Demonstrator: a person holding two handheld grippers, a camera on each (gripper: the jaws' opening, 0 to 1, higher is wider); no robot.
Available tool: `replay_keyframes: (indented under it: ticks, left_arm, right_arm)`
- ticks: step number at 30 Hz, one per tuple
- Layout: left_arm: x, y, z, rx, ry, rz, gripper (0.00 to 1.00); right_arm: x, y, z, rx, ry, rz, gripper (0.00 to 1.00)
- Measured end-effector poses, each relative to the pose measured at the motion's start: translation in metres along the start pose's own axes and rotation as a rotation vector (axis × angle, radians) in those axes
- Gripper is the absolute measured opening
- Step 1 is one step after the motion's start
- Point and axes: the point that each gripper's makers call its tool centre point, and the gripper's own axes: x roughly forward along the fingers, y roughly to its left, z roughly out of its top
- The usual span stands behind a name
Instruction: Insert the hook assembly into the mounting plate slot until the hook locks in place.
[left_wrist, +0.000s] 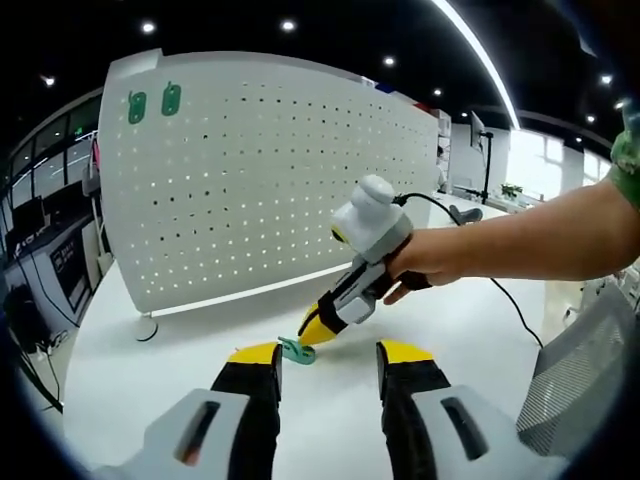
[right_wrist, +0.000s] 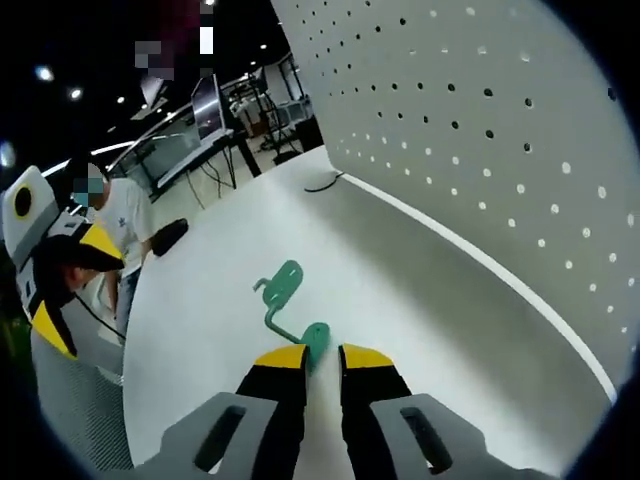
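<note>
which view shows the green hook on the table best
The right gripper view: the green hook lies in full on the white table, its near end at the right gripper. In the left gripper view, that gripper covers most of it.

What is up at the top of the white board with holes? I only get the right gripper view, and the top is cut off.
Observer: Two green hooks hang near the pegboard's top corner.
Operator: Who's holding my gripper?
Observer: A person's hand wraps around the right gripper, whose tips are at the loose hook on the table.
Operator: What holds the board up?
Observer: A small round foot sits under its lower corner.
</note>
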Motion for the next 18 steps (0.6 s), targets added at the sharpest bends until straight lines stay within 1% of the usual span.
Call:
replay_keyframes:
  ticks: [3,11,18]
  left_arm:
    - [0.000,0.000,0.000,-0.001,0.001,0.000,0.39]
    - [-0.001,0.003,-0.001,-0.006,0.001,0.002,0.39]
    - [-0.001,0.002,-0.001,-0.006,-0.001,0.000,0.39]
  right_arm:
    - [0.004,0.000,0.002,0.039,-0.002,0.003,0.10]
    - [0.013,0.000,0.002,0.072,0.033,0.011,0.08]
    - [0.015,0.001,-0.003,0.101,0.060,0.025,0.06]
